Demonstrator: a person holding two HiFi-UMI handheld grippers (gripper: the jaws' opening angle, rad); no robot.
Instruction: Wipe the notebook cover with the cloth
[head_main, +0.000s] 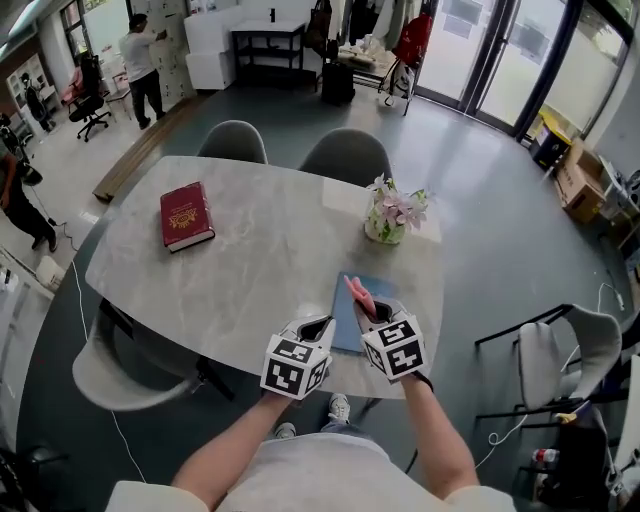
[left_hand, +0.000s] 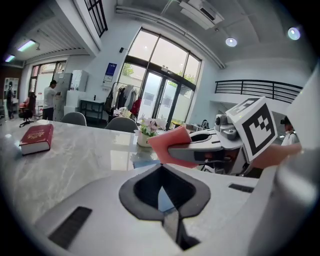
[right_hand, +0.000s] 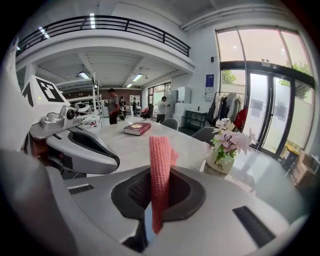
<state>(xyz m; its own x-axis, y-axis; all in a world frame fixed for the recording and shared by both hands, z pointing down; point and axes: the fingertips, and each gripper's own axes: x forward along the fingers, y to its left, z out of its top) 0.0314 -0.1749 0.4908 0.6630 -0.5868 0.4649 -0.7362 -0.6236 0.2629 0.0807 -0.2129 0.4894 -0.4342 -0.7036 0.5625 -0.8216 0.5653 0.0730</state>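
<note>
Light: bright, even daylight from the tall windows (head_main: 500, 50), with ceiling spots (left_hand: 231, 42) and strip lamps (right_hand: 90, 20) adding little.
Glare: pale sheen on the table (head_main: 260, 250), strongest near the vase (head_main: 390, 215).
Shadows: soft, thin beside the book (head_main: 186, 215), darker on the floor under the table.
Gripper views: heavy fisheye bend, black corners, nearest foreground slightly soft, cloth (right_hand: 160, 170) knit crisp.
Head view: sharp, edges curved.

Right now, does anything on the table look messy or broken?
Nothing stands out. The vase of flowers stands upright, the red book and blue notebook lie flat, and nothing has spilled. The right gripper holds the pink cloth.
</note>
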